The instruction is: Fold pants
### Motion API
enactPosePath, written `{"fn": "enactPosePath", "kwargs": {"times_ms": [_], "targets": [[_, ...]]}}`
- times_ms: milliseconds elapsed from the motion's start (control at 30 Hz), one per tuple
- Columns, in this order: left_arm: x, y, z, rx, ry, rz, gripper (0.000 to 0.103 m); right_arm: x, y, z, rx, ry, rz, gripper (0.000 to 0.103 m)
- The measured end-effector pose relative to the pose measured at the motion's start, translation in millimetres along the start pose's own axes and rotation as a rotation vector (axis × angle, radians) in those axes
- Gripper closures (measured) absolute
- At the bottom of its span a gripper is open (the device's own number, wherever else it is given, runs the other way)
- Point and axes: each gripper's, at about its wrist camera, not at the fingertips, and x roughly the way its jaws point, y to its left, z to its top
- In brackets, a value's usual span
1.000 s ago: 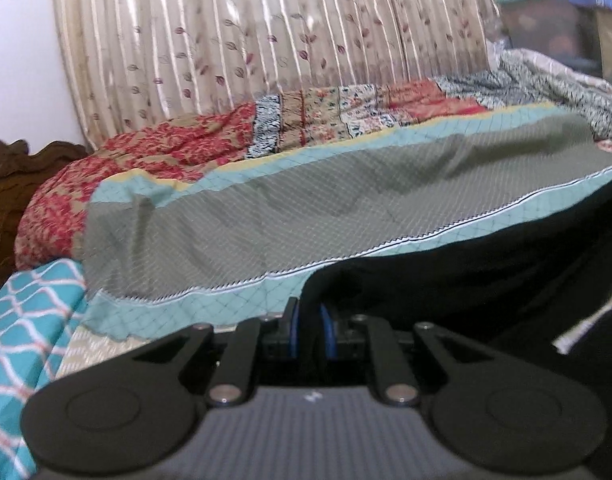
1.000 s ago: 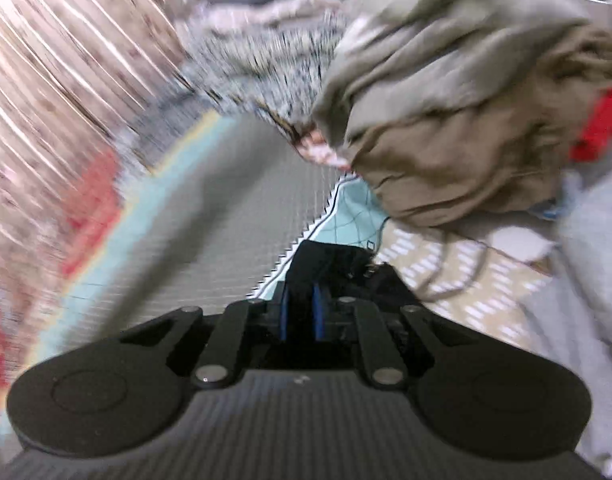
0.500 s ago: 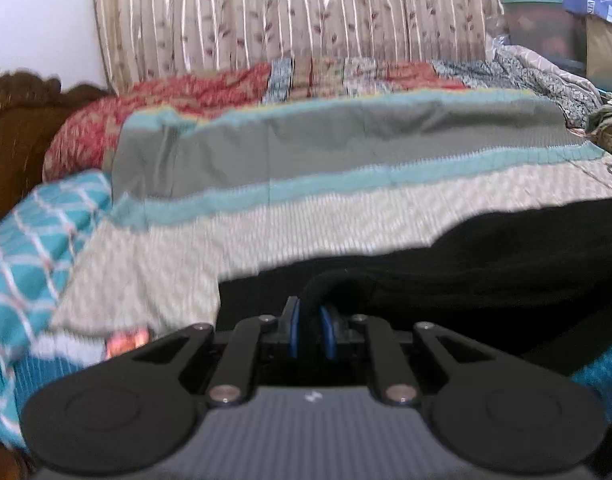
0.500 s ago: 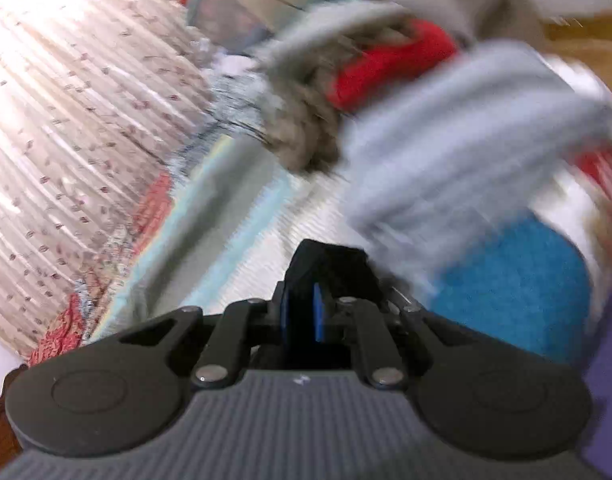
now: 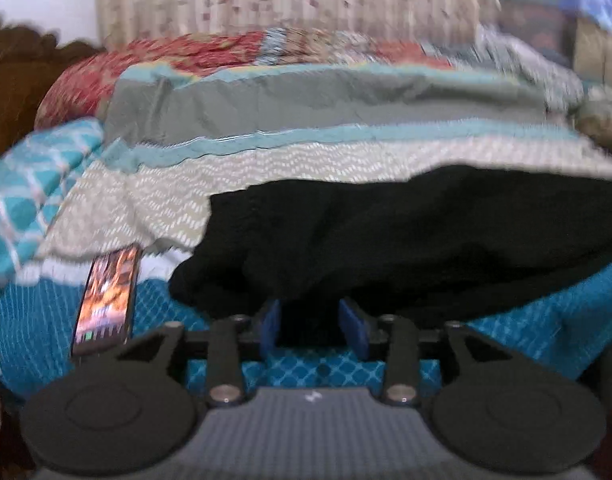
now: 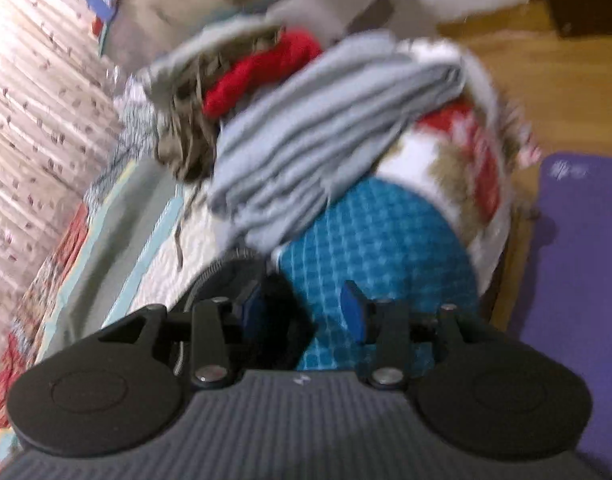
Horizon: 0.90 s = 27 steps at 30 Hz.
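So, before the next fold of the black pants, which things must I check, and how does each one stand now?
1. Left gripper released: ok, jaws have just been opening, pads apart, black pants between them but not pinched.
2. Right gripper released: ok, jaws have just been opening, cloth edge near its left pad only.
3. Pants lying on the bed cover: ok.
4. Pants flat and without wrinkles: cannot tell, picture blurred.
5. Phone clear of the pants: ok, it lies apart, to their left.
6. Grey folded clothes clear of the pants: cannot tell.
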Motion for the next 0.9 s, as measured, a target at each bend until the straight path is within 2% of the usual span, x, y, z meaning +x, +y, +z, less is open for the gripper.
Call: {"fn": "enactPosePath", "kwargs": {"times_ms": [67,167,233,300,333,367,400,433,467,500,533,567,600,667,700,733,833,900], "targets": [[-10.5,25.8,1.6,-0.141,-0.012,-0.020,0.058,-11.0,17.4,-0.7,-0.067,-0.044,0.028,0.056],[-11.7,70.9,12.6,-0.373,-0.031,-0.050,0.047,-18.0,59.5,-13.1,-0.191,-0.035,0.149,0.056],[-1.1,94.5,24.2,-0.477,-0.028,-0.067,0.042,-13.3,93.7,-32.4,-0.281,0.040,0.259,0.056],[19.3,110.0,36.7,-0.540,0.019,-0.109,0.022,-6.0,126.1,-61.5,-0.356,0.148,0.364,0.056],[33.1,114.4,41.5,-0.559,0.050,-0.130,0.021,-2.4,143.7,-82.5,-0.398,0.214,0.421,0.056],[46.4,116.6,44.5,-0.569,0.079,-0.135,0.022,0.2,158.9,-102.3,-0.438,0.271,0.462,0.056],[60.8,118.0,46.7,-0.576,0.115,-0.134,0.029,2.1,173.7,-125.0,-0.485,0.329,0.503,0.056],[74.8,117.8,47.7,-0.593,0.163,-0.135,0.038,2.8,187.8,-150.0,-0.534,0.384,0.537,0.056],[84.7,116.1,46.8,-0.612,0.198,-0.145,0.053,3.5,197.6,-171.1,-0.573,0.431,0.562,0.056],[90.3,113.2,46.5,-0.619,0.209,-0.145,0.056,4.4,206.9,-196.0,-0.614,0.487,0.584,0.057],[91.0,110.3,46.7,-0.611,0.198,-0.111,0.063,5.2,212.3,-214.0,-0.642,0.527,0.590,0.057],[88.2,107.1,47.9,-0.583,0.181,-0.067,0.084,5.8,216.1,-230.5,-0.670,0.563,0.586,0.058],[81.6,104.8,50.1,-0.549,0.157,-0.025,0.092,8.3,220.1,-246.9,-0.703,0.596,0.568,0.058],[59.5,105.5,51.6,-0.494,0.076,0.044,0.092,15.0,221.2,-270.1,-0.761,0.664,0.529,0.058],[53.0,107.6,50.5,-0.477,0.060,0.070,0.092,18.0,218.8,-278.7,-0.785,0.699,0.510,0.058],[51.7,110.0,49.1,-0.459,0.065,0.099,0.092,18.8,216.0,-282.5,-0.800,0.712,0.494,0.058],[72.9,108.3,30.2,-0.398,0.169,0.183,0.088,23.6,213.9,-279.4,-0.766,0.724,0.500,0.058],[83.7,103.1,20.3,-0.390,0.201,0.219,0.078,15.6,213.2,-275.8,-0.759,0.732,0.510,0.058]]}}
